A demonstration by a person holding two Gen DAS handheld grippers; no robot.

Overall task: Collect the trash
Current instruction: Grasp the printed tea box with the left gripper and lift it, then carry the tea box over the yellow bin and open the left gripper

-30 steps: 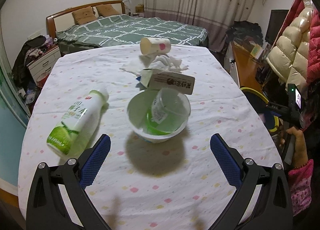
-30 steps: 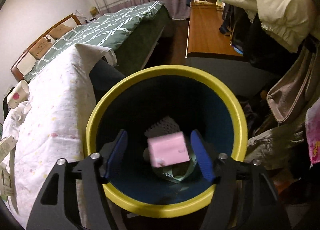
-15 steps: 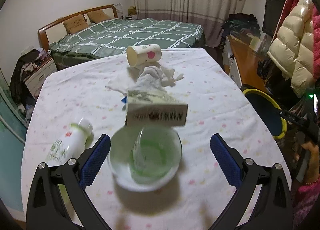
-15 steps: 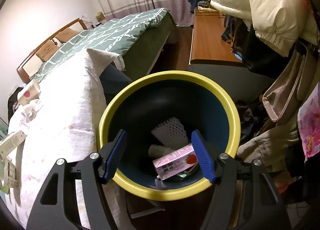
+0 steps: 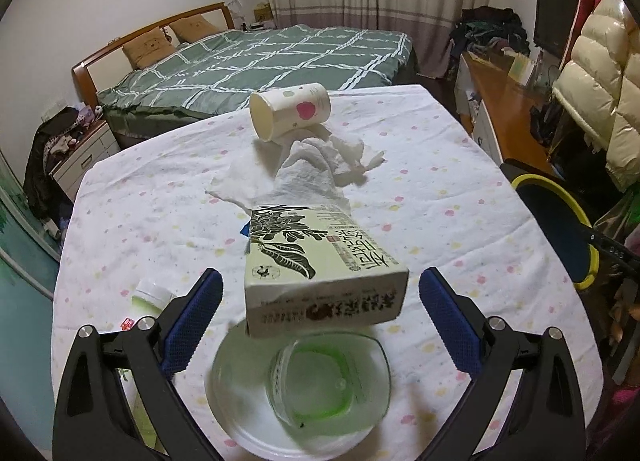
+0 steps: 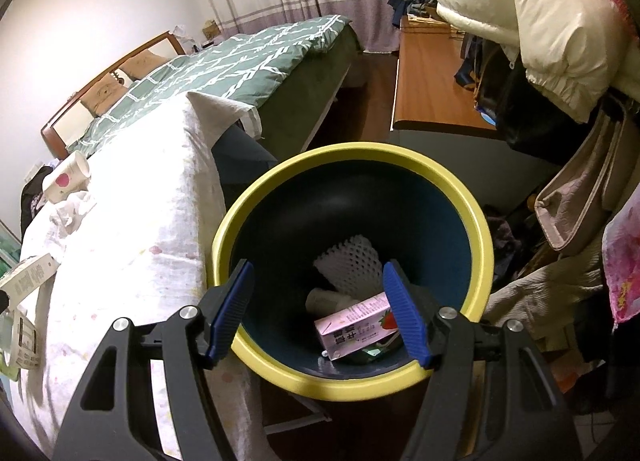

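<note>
Pink carton that was mid-air now lies in the round yellow-rimmed bin, by a dimpled foam sleeve. Right claw hangs above, spread, empty. Left claw, also wide, has slid over the table toward the boxy cream carton.

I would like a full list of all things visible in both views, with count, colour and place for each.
carton: 1, cream and black, on table, leaning over bowl
bowl: 1, white, near edge of table
cup: 1, clear and green, inside bowl
bottle: 1, white and green, behind left finger
paper cup: 1, white, pink spot, lying at far end
tissue: 1, white, beside paper cup
table: 1, dotted white cloth
bin: 1, yellow rim, beside table
pink carton: 1, in bin
foam net: 1, white, in bin
left claw: open, over table
right claw: open, empty, above bin
</note>
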